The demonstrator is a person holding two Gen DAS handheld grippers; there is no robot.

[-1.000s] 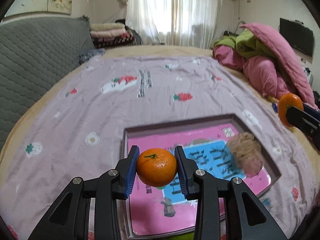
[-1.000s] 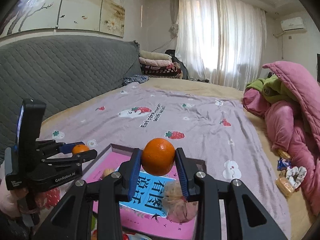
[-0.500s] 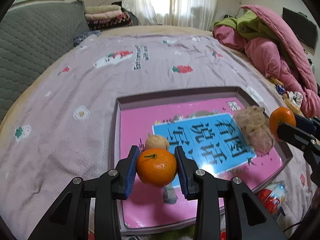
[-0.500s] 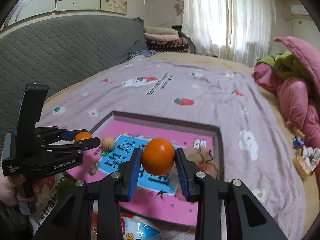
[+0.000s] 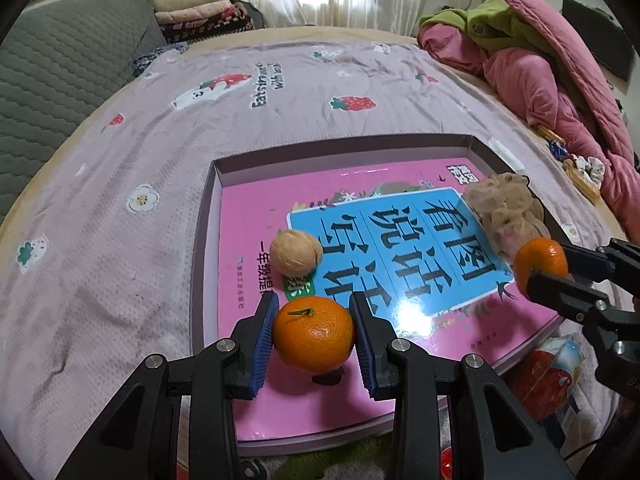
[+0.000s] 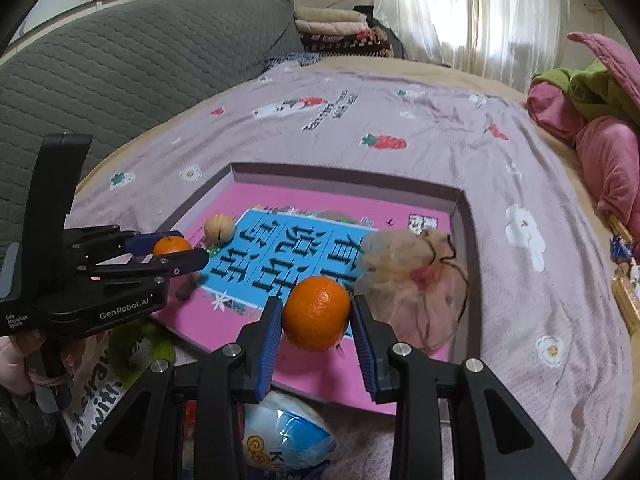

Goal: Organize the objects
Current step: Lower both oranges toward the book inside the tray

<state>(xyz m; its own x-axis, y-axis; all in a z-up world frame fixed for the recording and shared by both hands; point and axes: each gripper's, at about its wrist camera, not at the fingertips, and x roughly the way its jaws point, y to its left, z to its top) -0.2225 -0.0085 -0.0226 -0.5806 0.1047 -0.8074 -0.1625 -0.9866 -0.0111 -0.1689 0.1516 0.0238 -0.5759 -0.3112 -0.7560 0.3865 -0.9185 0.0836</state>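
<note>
Both grippers are over the shallow purple tray [image 5: 205,216] on the bed's lilac strawberry-print blanket [image 5: 120,184], and each one has fruit. The left gripper [image 5: 314,334] has its blue pads clamped on a tangerine [image 5: 314,338], stem side up, held above the tray's near left part. The right gripper [image 6: 316,316] is pinching a second tangerine [image 6: 317,312] the same way, above the tray's near right part, just beside the mesh pouch.

Inside the tray: a pink book [image 5: 400,240] with a blue title panel lies flat and fills almost the whole floor. On the book, toward the tray's left side, sits a walnut [image 5: 296,253], just beyond the left gripper's tangerine. At the tray's right side a beige mesh drawstring pouch [image 6: 416,280] rests on the book, its dark cord trailing toward the right wall.

Outside the tray, against its near edge, lie a blue-and-white snack packet [image 6: 288,440] and a green ball [image 6: 136,350]. Well beyond the tray's right side, a heap of pink and green bedding [image 5: 552,52] is piled on the bed.
</note>
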